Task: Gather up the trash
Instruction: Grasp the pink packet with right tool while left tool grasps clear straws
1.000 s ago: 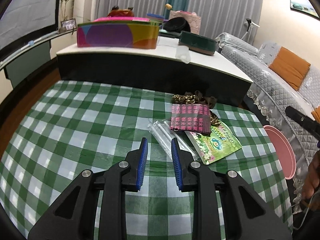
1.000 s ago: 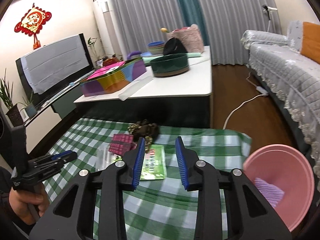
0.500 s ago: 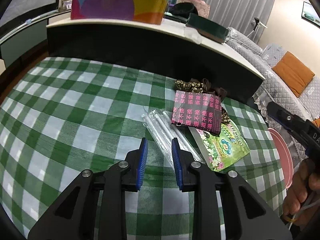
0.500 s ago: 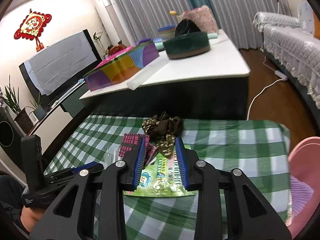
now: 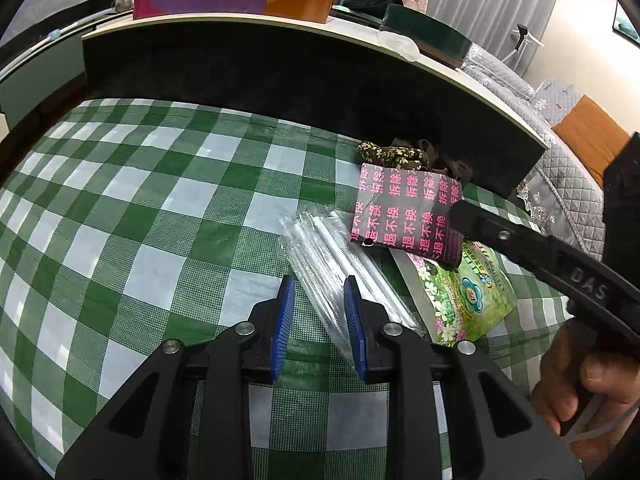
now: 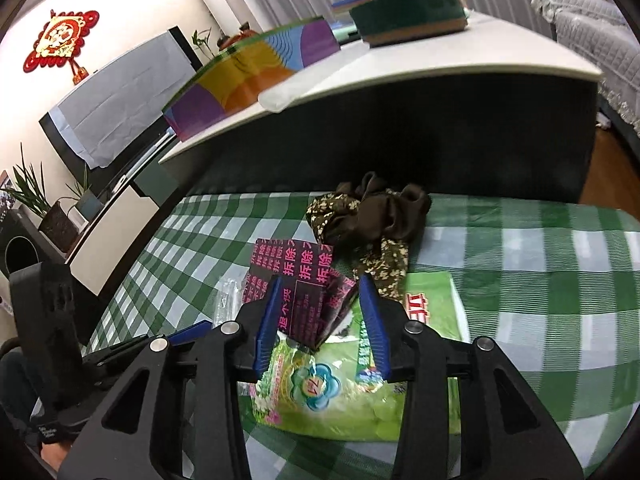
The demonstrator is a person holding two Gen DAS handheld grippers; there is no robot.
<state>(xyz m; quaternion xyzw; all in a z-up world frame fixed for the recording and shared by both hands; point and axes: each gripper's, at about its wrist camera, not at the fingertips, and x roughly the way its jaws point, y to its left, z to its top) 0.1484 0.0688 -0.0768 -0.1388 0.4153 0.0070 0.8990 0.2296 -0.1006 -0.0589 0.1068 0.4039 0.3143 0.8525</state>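
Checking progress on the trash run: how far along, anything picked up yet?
Done: nothing visibly collected. In hand: left gripper open around the clear straw packet, not pinching; right gripper, jaws just opening, straddles the black-and-pink wrapper. Left: those two, the green packet and the brown cloth all lie on the checked tablecloth.

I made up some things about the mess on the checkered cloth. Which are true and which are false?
1. The black packet with pink writing lies partly on the green packet. True.
2. The left gripper squeezes the green packet. False: its jaws are open around the clear straw wrapper.
3. The tablecloth is red and white. False: green and white.
4. A brown cloth lies behind the black packet. True.
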